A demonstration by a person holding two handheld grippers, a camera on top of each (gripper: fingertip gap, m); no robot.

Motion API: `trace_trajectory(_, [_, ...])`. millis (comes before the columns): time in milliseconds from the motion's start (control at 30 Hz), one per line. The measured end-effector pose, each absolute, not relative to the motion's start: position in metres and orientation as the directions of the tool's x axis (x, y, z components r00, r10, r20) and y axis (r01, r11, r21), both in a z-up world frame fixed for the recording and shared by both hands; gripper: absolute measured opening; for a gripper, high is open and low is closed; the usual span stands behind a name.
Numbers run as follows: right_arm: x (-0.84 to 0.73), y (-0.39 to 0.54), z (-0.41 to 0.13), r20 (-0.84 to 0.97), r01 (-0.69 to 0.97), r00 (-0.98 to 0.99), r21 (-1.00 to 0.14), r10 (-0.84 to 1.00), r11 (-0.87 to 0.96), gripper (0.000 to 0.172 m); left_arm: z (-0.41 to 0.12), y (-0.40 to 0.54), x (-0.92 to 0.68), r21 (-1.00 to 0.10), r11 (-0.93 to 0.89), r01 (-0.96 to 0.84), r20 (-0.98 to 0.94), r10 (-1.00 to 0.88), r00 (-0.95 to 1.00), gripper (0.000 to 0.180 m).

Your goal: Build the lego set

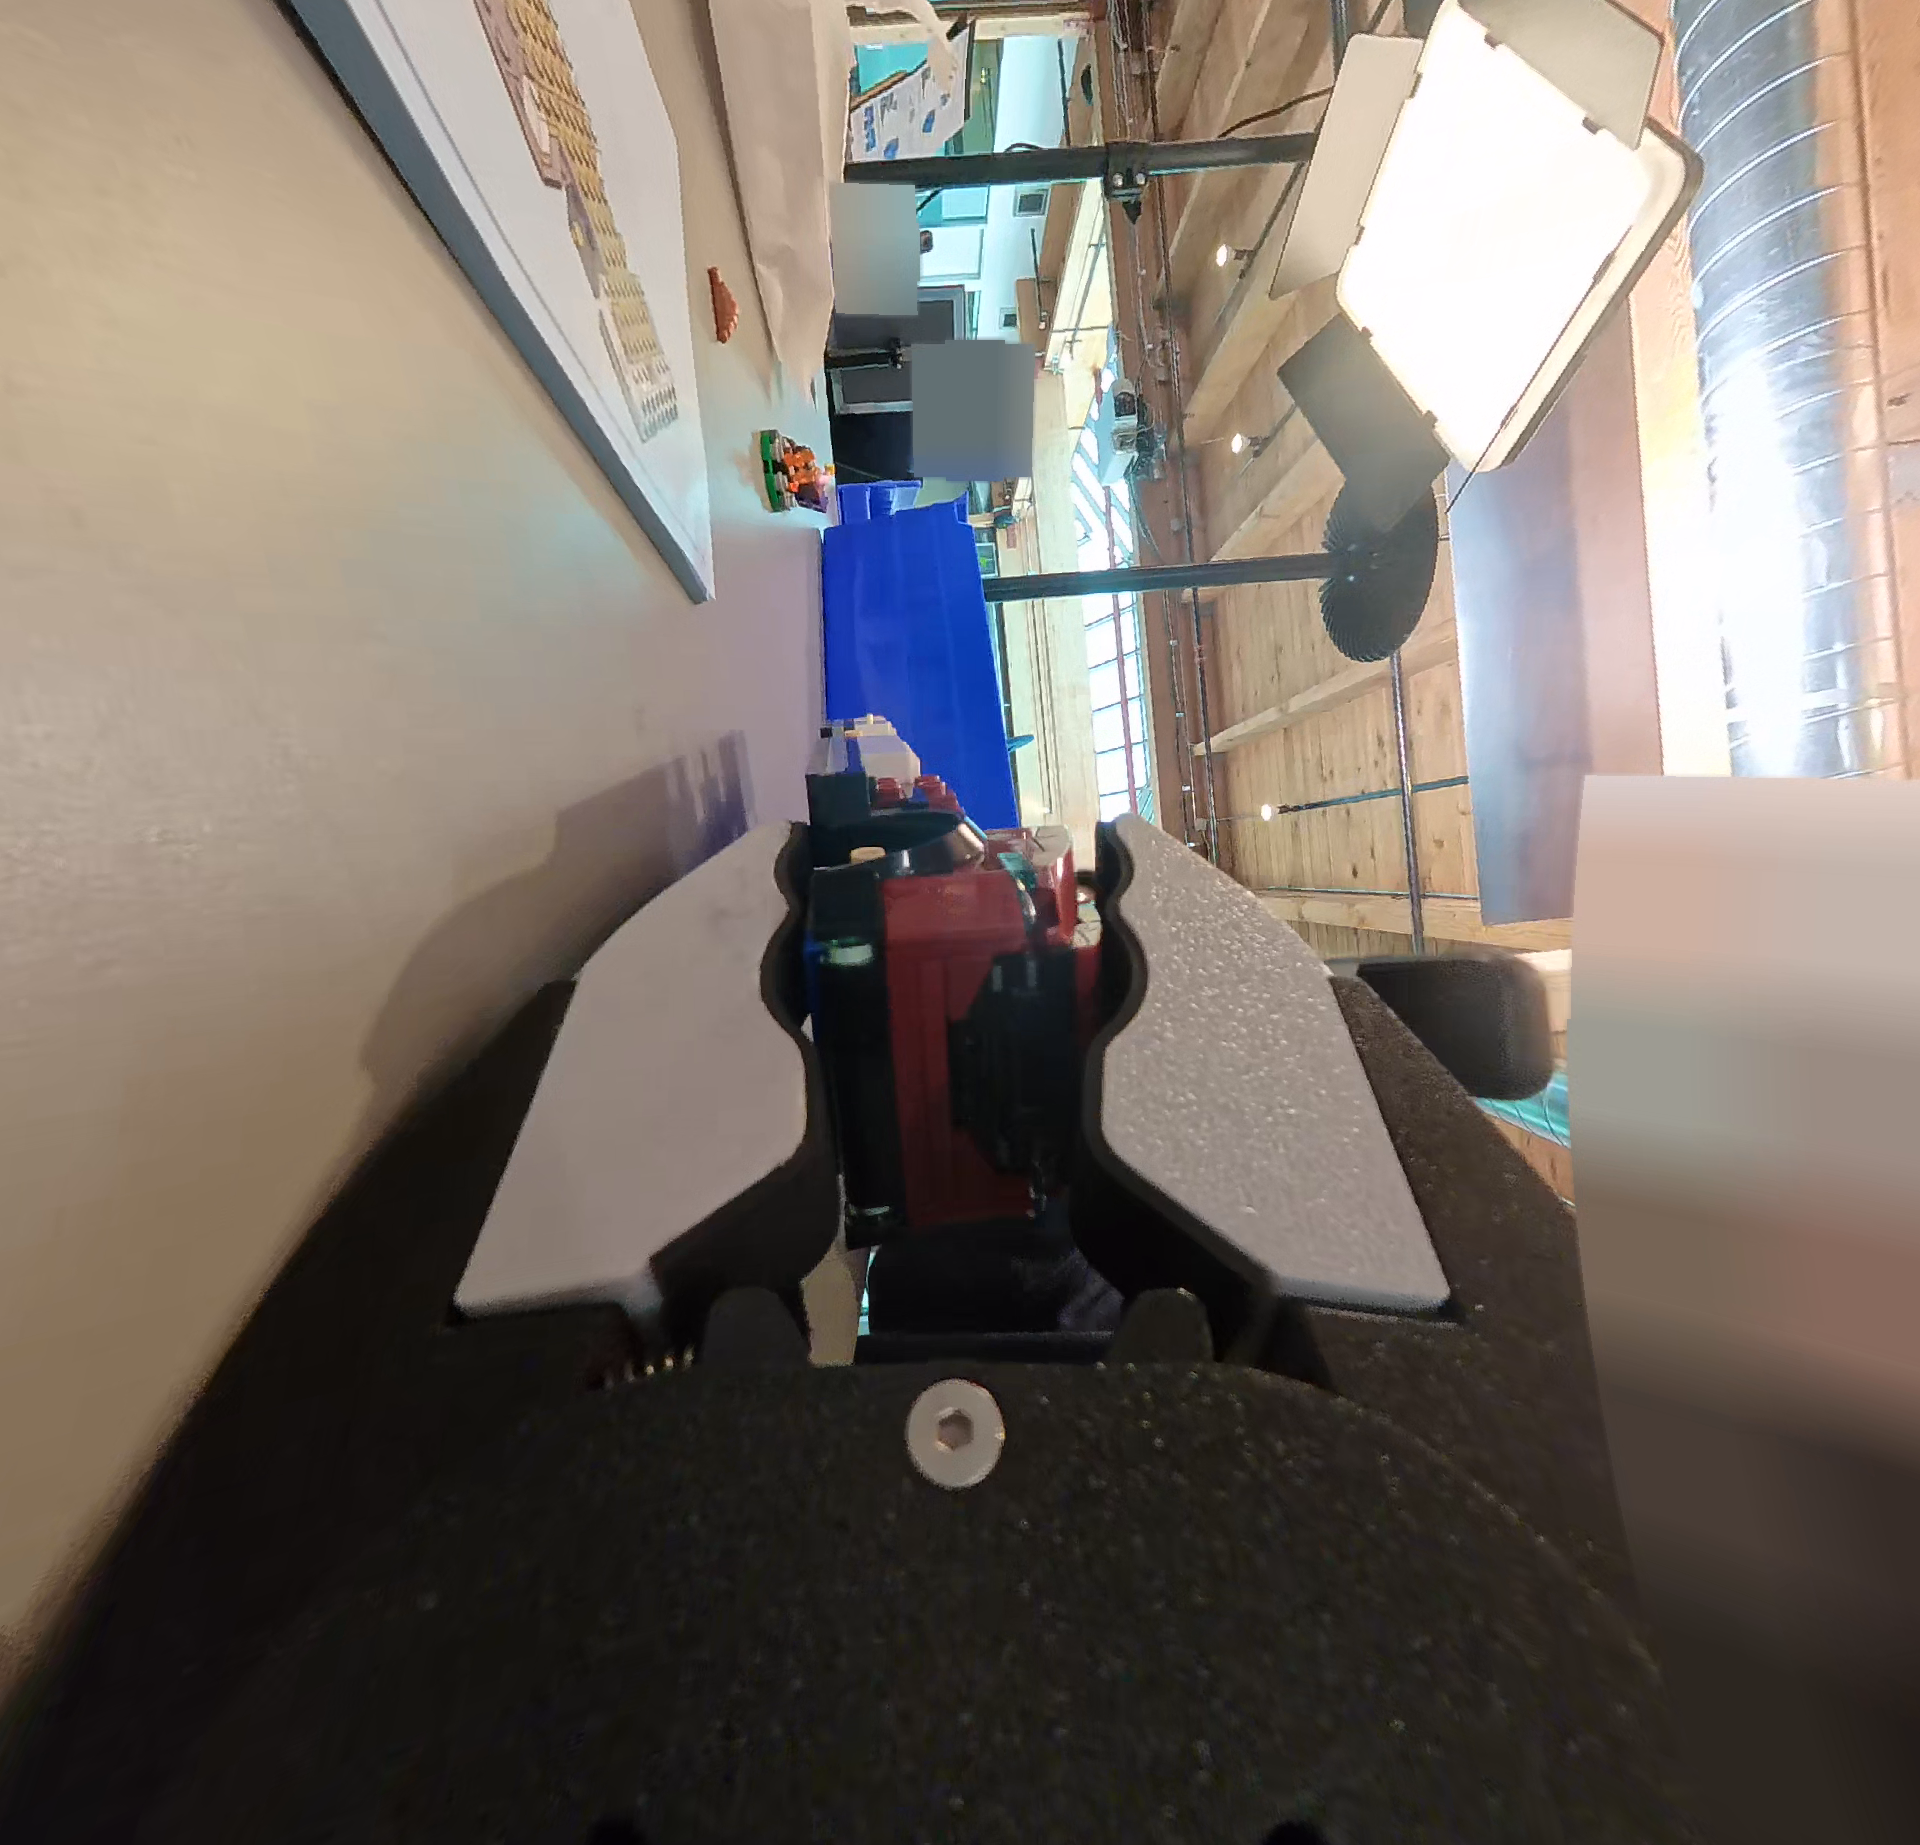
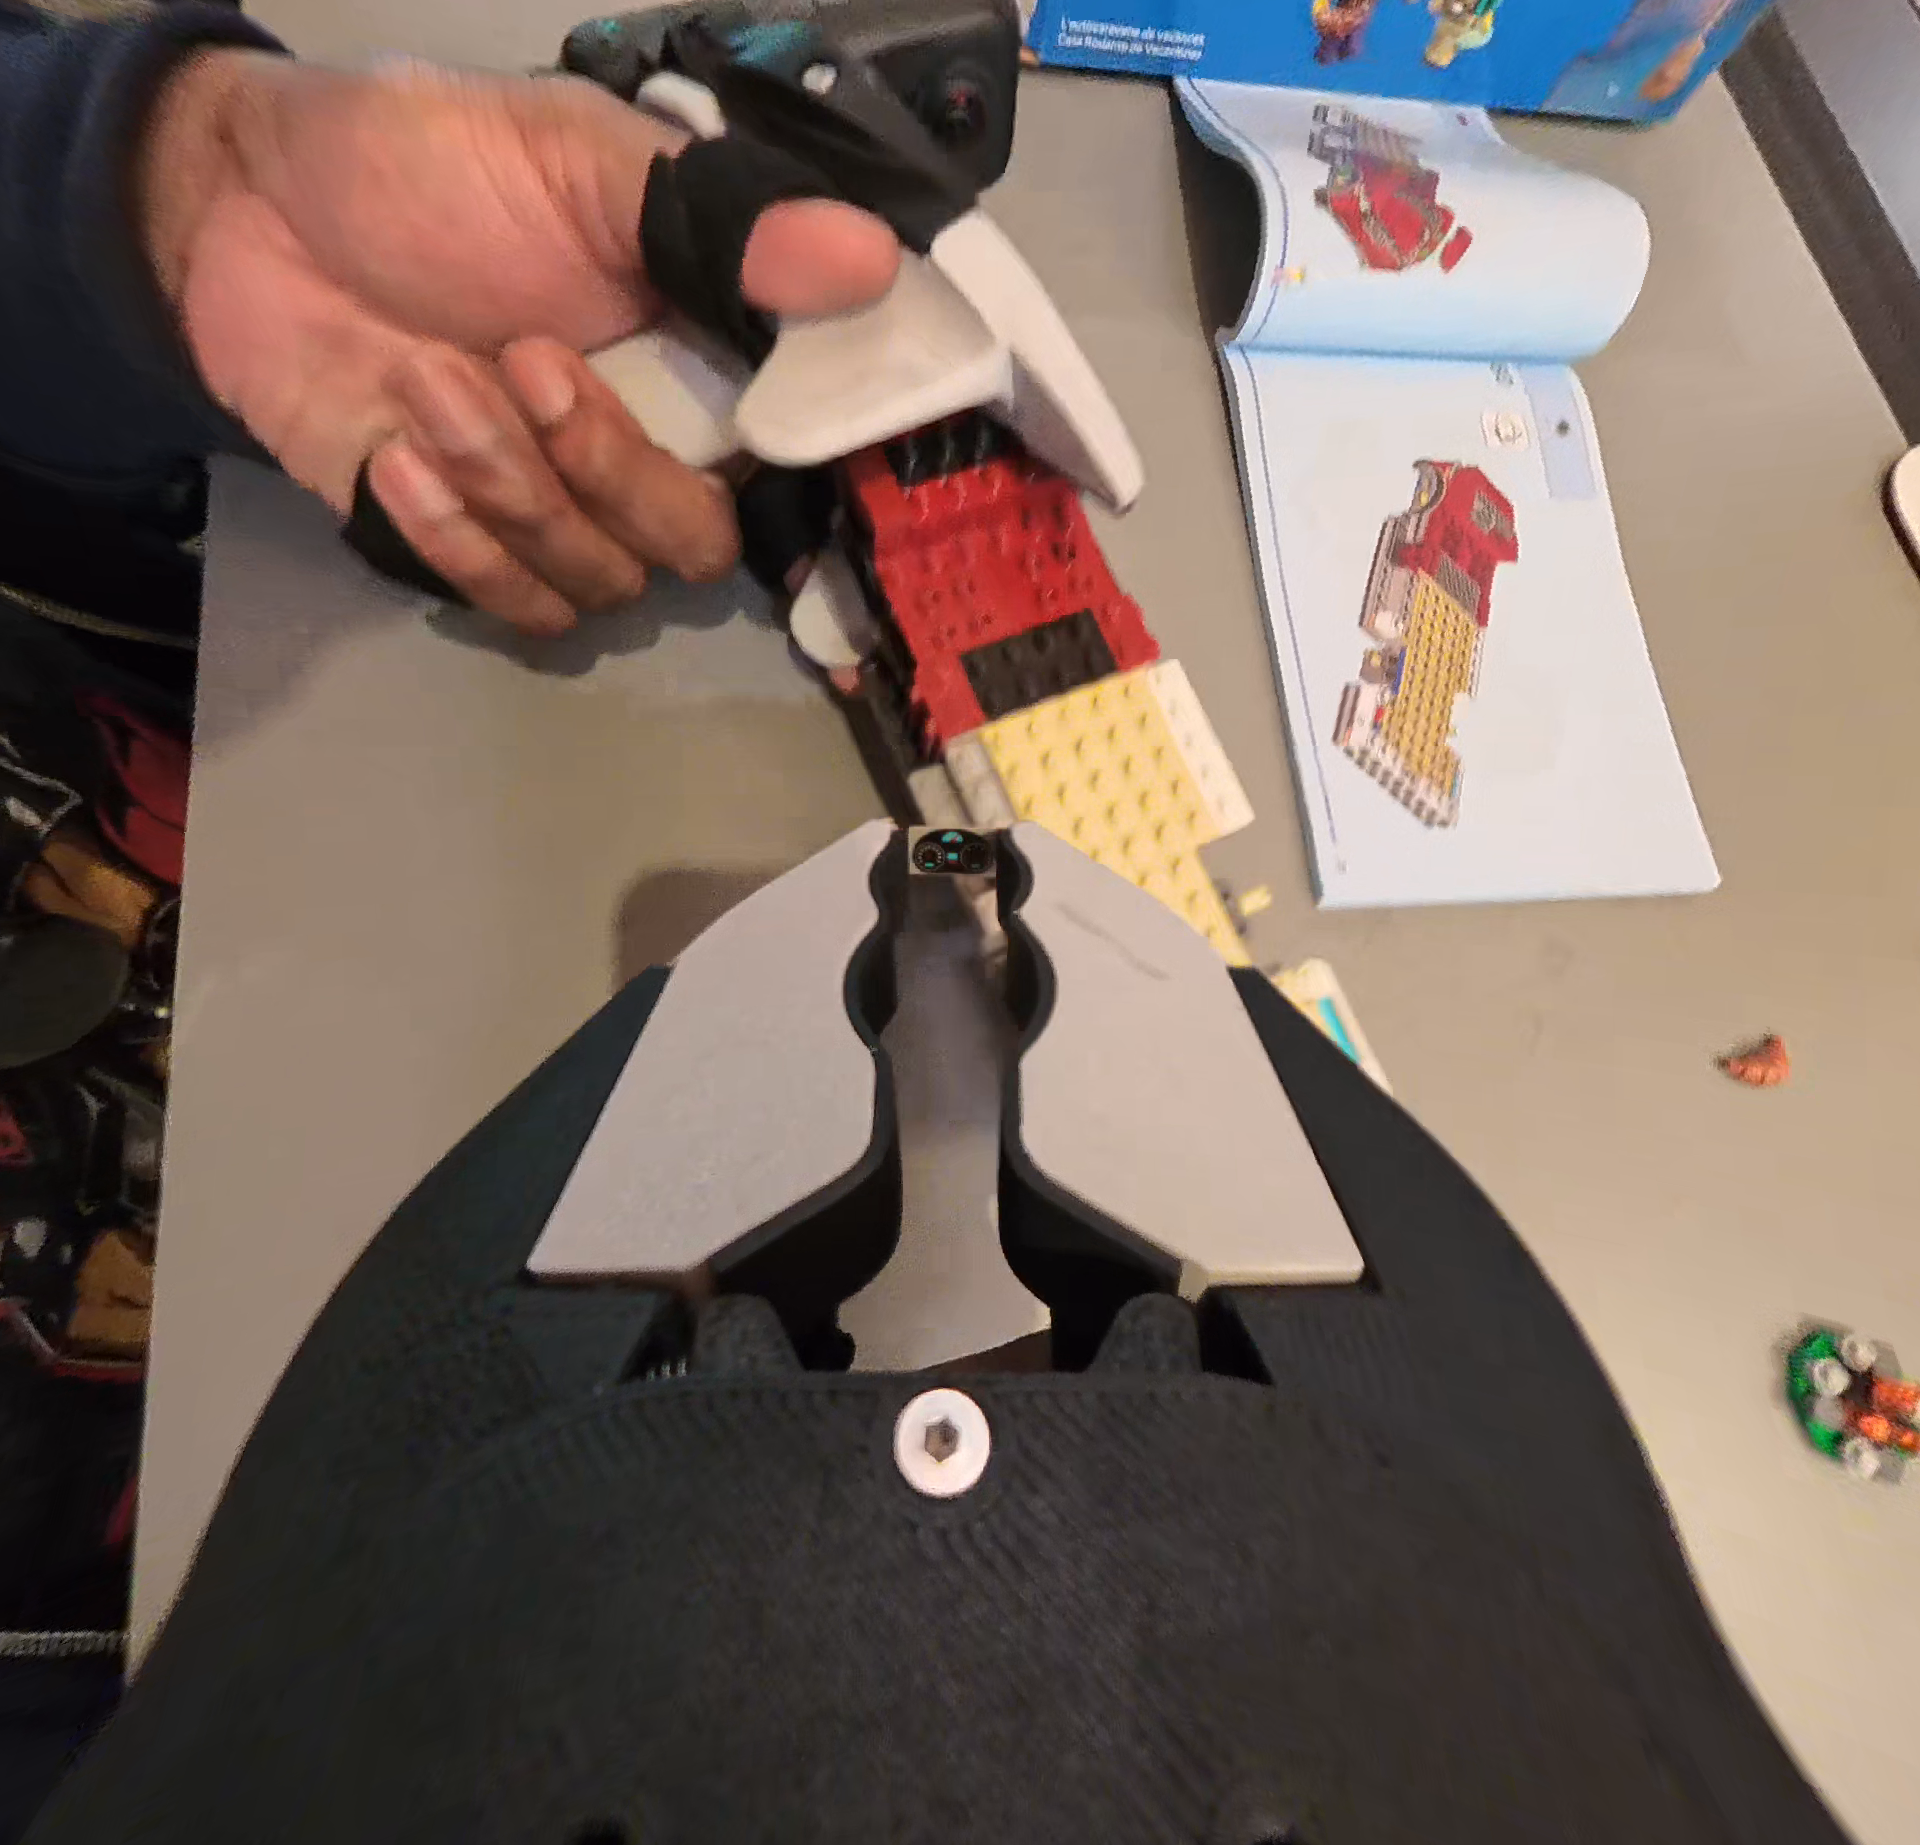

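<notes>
My left gripper (image 1: 951,860) is shut on a toy brick truck (image 1: 966,1026), red and black, gripped by its front end between both pads. In the right wrist view that same gripper (image 2: 935,393), held by a hand (image 2: 436,320), clamps the red front of the truck (image 2: 997,590), whose yellow studded bed (image 2: 1122,767) rests on the grey table (image 2: 416,860). My right gripper (image 2: 951,850) is shut on a small tile printed with dashboard dials (image 2: 951,852), pinched at the fingertips just above the rear of the yellow bed.
An open instruction booklet (image 2: 1455,548) lies right of the truck, with a blue box (image 2: 1403,8) behind it. A small orange-brown piece (image 2: 1756,1060) and a green-and-orange small build (image 2: 1855,1400) lie at the right. A blue bin (image 1: 904,642) stands beyond the truck. About 7 centimetres separates my left fingertips from my right. The small orange-brown piece (image 2: 1756,1060) is about 20 centimetres from my left fingertips.
</notes>
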State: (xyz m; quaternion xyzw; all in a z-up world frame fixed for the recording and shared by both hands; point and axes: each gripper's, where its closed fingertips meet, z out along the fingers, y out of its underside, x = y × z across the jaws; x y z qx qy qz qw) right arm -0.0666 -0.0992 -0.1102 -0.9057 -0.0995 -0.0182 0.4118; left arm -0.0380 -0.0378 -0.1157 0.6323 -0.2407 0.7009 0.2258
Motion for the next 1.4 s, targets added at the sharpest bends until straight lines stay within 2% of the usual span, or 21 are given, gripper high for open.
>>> trace_trajectory(133, [-0.085,-0.123,-0.148,0.048,0.157,0.983,-0.717,0.176,-0.679,0.016,-0.118,-0.039,-0.037,-0.067,-0.784,-0.617,0.996,-0.017,-0.087,0.053])
trace_trajectory(233, [-0.086,-0.129,-0.172,0.077,0.183,0.981,-0.675,0.178,-0.714,0.016,-0.119,-0.041,-0.037,-0.081,-0.784,-0.615,0.996,-0.036,-0.085,0.053])
trace_trajectory(400, [-0.089,-0.129,-0.173,0.082,0.210,0.974,-0.683,0.212,-0.699,0.017,-0.120,-0.041,-0.040,-0.082,-0.793,-0.604,0.996,-0.042,-0.079,0.053])
trace_trajectory(567, [-0.090,-0.131,-0.170,0.075,0.227,0.966,-0.695,0.246,-0.683,0.027,-0.119,-0.041,-0.042,-0.083,-0.797,-0.598,0.996,-0.043,-0.082,0.053])
trace_trajectory(700, [-0.088,-0.126,-0.139,0.105,0.256,0.957,-0.744,0.271,-0.617,0.028,-0.119,-0.041,-0.044,-0.074,-0.797,-0.599,0.996,-0.032,-0.081,0.053])
trace_trajectory(767, [-0.081,-0.114,-0.118,0.155,0.288,0.951,-0.762,0.269,-0.580,0.035,-0.119,-0.043,-0.044,-0.079,-0.793,-0.604,0.996,-0.036,-0.083,0.053])
trace_trajectory(867, [-0.068,-0.089,-0.107,0.225,0.352,0.933,-0.730,0.281,-0.586,0.051,-0.117,-0.050,-0.045,-0.091,-0.779,-0.620,0.995,-0.043,-0.091,0.053])
trace_trajectory(967, [-0.063,-0.071,-0.119,0.221,0.395,0.915,-0.657,0.336,-0.642,0.074,-0.117,-0.058,-0.048,-0.104,-0.769,-0.630,0.994,-0.053,-0.099,0.053])
trace_trajectory(1033, [-0.065,-0.066,-0.133,0.205,0.424,0.901,-0.600,0.382,-0.679,0.082,-0.116,-0.061,-0.050,-0.102,-0.767,-0.633,0.994,-0.048,-0.101,0.053])
trace_trajectory(1167, [-0.067,-0.066,-0.153,0.185,0.476,0.874,-0.511,0.449,-0.716,0.075,-0.118,-0.062,-0.053,-0.100,-0.767,-0.634,0.994,-0.051,-0.094,0.053])
trace_trajectory(1400, [-0.069,-0.063,-0.148,0.151,0.506,0.844,-0.542,0.514,-0.671,0.074,-0.113,-0.061,-0.057,-0.113,-0.729,-0.675,0.992,-0.045,-0.118,0.054])
